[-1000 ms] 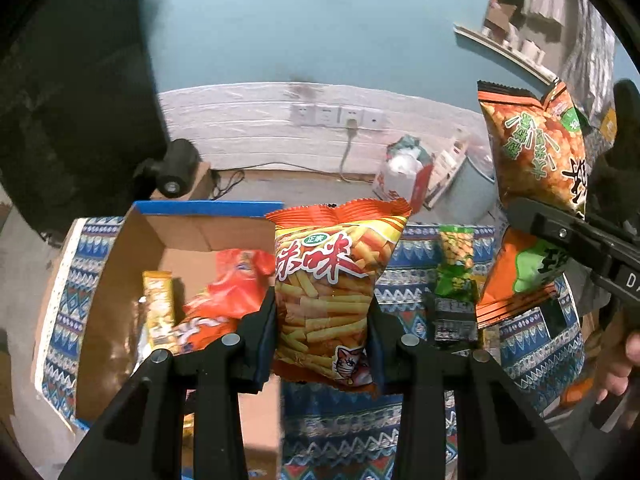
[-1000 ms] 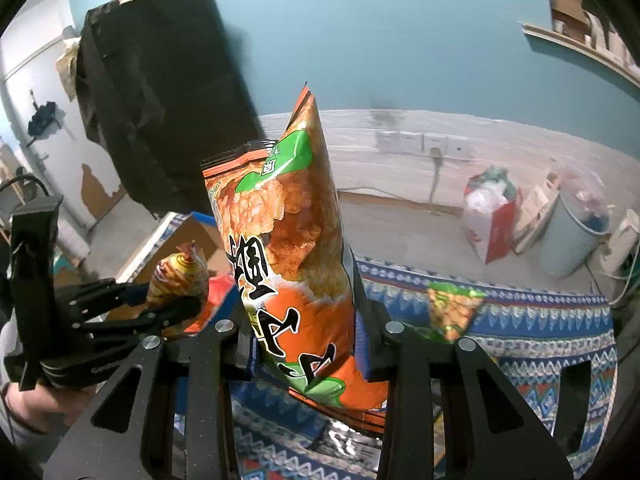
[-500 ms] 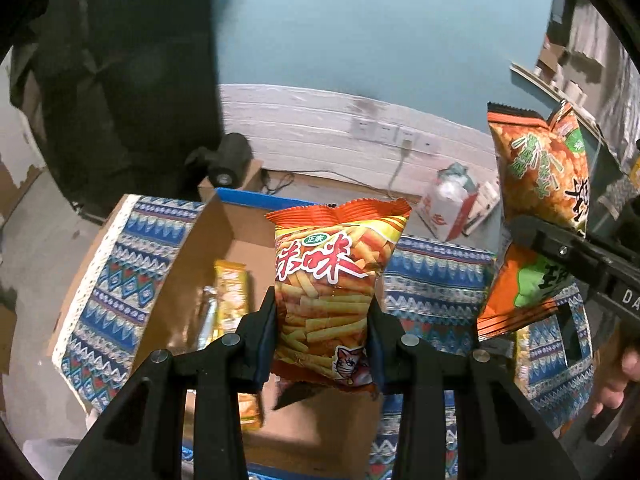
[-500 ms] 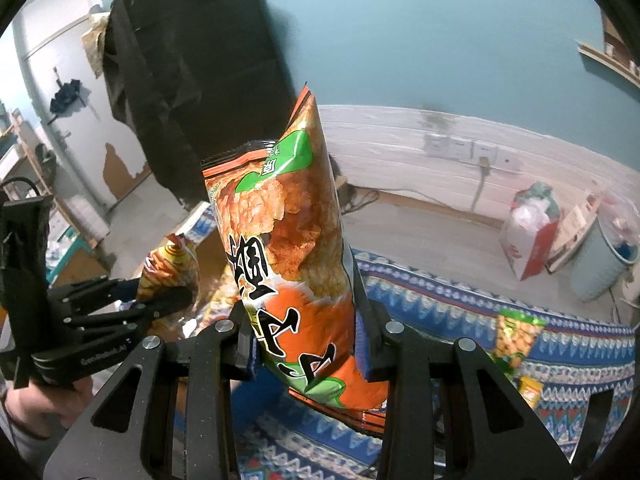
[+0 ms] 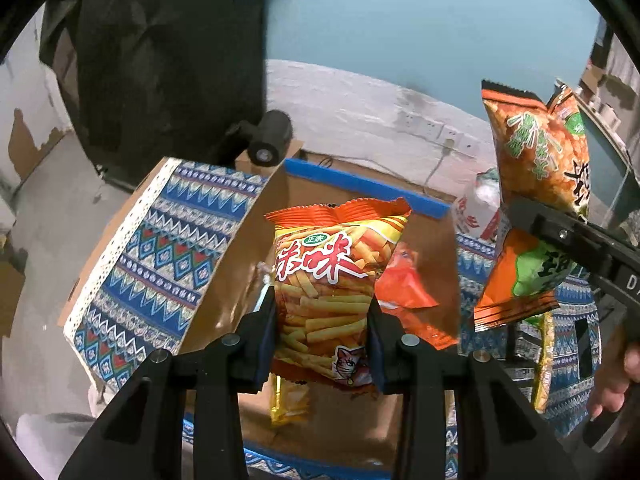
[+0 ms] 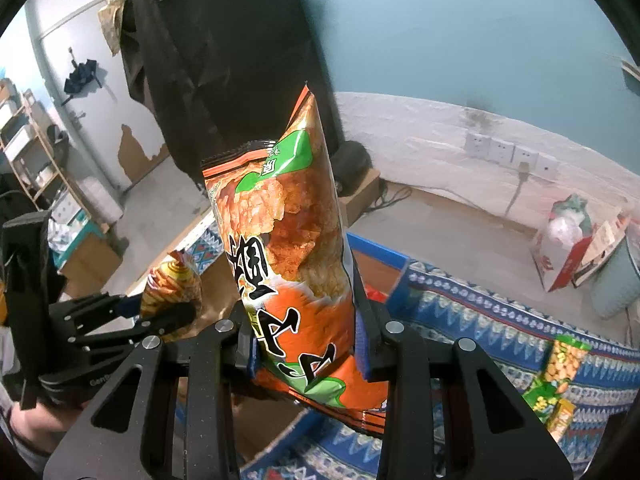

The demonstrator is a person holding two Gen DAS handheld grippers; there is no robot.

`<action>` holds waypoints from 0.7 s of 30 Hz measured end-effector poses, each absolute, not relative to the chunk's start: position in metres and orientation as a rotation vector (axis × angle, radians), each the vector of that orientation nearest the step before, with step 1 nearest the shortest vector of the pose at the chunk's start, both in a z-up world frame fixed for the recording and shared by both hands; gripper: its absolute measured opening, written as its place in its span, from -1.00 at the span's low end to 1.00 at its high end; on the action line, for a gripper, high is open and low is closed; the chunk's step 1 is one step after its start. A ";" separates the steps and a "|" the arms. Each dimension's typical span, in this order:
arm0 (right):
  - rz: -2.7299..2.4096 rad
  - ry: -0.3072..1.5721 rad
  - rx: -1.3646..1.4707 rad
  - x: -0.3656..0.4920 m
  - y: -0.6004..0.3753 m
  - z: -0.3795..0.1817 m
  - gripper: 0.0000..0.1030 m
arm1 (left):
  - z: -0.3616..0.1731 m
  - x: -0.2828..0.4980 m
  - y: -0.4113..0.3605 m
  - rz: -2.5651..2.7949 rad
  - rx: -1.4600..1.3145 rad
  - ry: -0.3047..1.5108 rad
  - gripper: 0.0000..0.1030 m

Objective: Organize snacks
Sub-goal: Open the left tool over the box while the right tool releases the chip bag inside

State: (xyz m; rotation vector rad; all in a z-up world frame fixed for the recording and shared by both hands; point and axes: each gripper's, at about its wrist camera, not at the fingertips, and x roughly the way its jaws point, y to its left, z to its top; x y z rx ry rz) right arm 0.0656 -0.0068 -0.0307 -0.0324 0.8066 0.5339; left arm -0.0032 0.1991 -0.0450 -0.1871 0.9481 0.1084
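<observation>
Snacks are being carried to the cardboard box (image 5: pixel 224 276): a fries bag (image 5: pixel 324 292) is being pinched between the left gripper (image 5: pixel 322 344) jaws, above the box, and a chips bag (image 6: pixel 296 276) between the right gripper (image 6: pixel 308 344) jaws. Probably the left jaws are to be spread next, with the bag lowered first

Teal wall (image 6: pixel 460 28), white brick base (image 6: pixel 420 132), sockets (image 6: pixel 512 152)

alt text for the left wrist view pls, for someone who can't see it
The left gripper is shut on an orange bag of fry-shaped sticks, held upright over an open cardboard box that already holds a few snack packets. At right, the right gripper clamps a taller orange-and-green chip bag, above a blue patterned cloth.
</observation>
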 end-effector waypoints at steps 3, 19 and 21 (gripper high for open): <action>0.548 0.831 -0.024 0.072 0.006 -0.036 -0.36 | -0.053 -0.003 0.210 0.134 -0.208 0.970 -0.24; 0.592 0.974 -0.004 0.089 0.054 -0.074 -0.22 | -0.075 -0.002 0.232 0.225 -0.228 1.041 0.23; 0.584 0.986 -0.005 0.091 0.056 -0.077 -0.11 | -0.073 -0.003 0.232 0.233 -0.222 1.029 0.28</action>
